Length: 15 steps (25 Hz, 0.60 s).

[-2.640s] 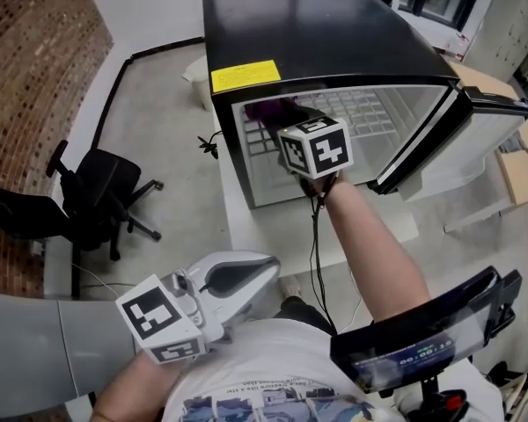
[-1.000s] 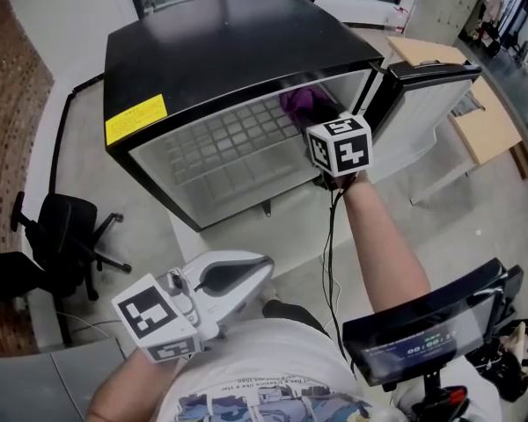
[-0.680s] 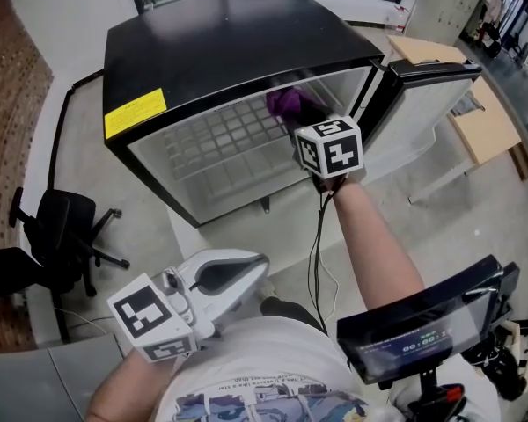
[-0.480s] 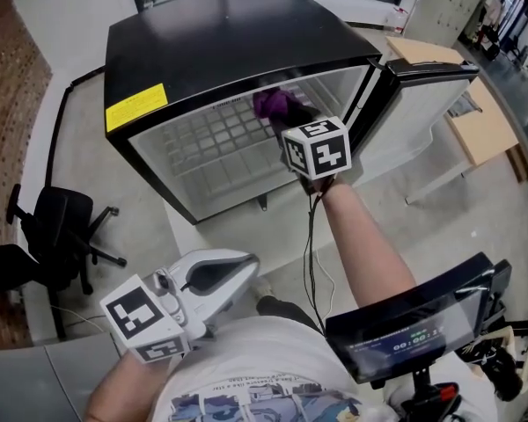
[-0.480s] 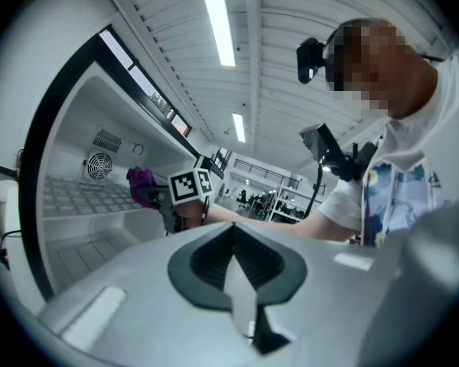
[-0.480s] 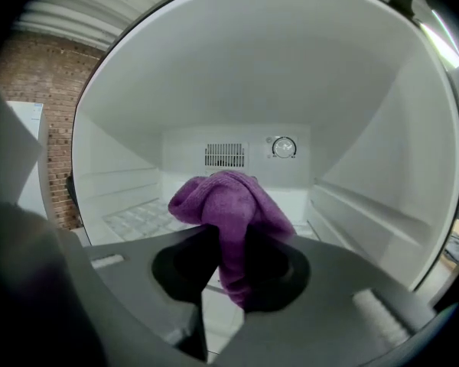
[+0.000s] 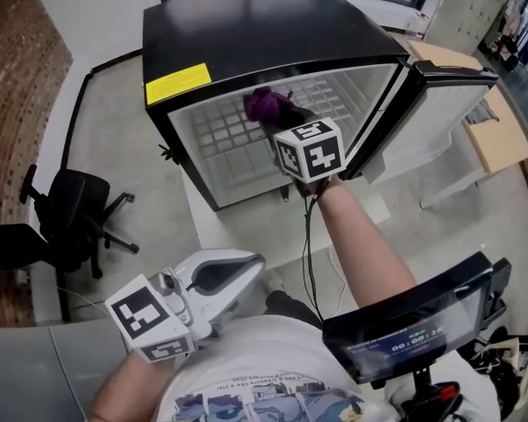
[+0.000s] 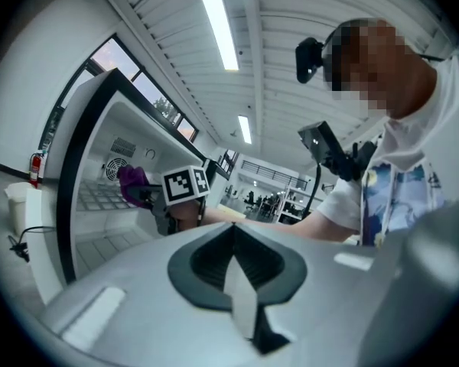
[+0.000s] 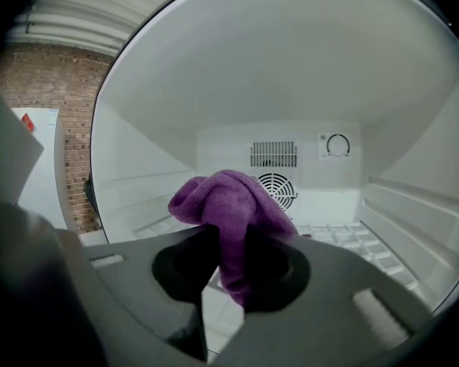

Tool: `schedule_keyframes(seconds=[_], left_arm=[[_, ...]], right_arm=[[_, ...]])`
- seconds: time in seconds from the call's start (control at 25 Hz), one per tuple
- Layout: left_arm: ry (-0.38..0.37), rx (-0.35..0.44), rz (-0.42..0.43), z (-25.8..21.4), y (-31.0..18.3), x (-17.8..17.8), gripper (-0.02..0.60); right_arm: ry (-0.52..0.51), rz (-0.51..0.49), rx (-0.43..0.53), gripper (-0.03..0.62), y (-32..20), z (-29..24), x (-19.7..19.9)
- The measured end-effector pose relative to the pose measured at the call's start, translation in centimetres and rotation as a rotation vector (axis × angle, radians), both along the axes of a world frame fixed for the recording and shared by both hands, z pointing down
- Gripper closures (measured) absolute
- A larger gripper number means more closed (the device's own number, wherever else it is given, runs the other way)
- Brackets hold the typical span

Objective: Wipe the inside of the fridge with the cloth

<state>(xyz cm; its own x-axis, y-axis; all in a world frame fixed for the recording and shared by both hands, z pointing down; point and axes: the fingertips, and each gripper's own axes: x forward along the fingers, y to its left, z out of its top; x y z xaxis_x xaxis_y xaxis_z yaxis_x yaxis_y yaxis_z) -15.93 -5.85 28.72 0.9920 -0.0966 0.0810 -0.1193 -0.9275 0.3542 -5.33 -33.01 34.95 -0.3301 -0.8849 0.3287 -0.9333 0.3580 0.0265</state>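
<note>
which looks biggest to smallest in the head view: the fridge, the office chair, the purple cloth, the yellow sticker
1. fridge, by far the largest
2. office chair
3. yellow sticker and purple cloth: these look about alike, the sticker wider and the cloth taller, so they are not ranked

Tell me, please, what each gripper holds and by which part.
The right gripper is shut on the cloth, pinching a bunched fold; the rest bulges beyond the jaws. The left gripper is shut, empty.
</note>
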Motion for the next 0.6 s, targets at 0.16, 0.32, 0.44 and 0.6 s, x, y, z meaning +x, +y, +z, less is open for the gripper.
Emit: schedule_keyframes(seconds=[0.16, 0.32, 0.44, 0.6], left_arm=[[-0.004, -0.001, -0.026, 0.1, 0.4, -1.4, 0.575], [-0.006, 0.0, -0.055, 0.1, 0.8, -2.8, 0.575], [-0.004, 0.004, -0.069, 0.0, 1.1, -3.7, 0.575], [-0.006, 0.004, -0.089, 0.1, 1.5, -4.8, 0.575]], right_arm=[[-0.015, -0.042, 0.001, 0.516, 0.1, -0.2, -2.9], [-0.04, -0.089, -0.006, 0.516, 0.3, -0.1, -6.0], [-0.07, -0.114, -0.011, 0.516, 0.6, -0.1, -8.0], [-0.175, -0.15, -0.027, 0.516, 0.7, -0.2, -10.5]])
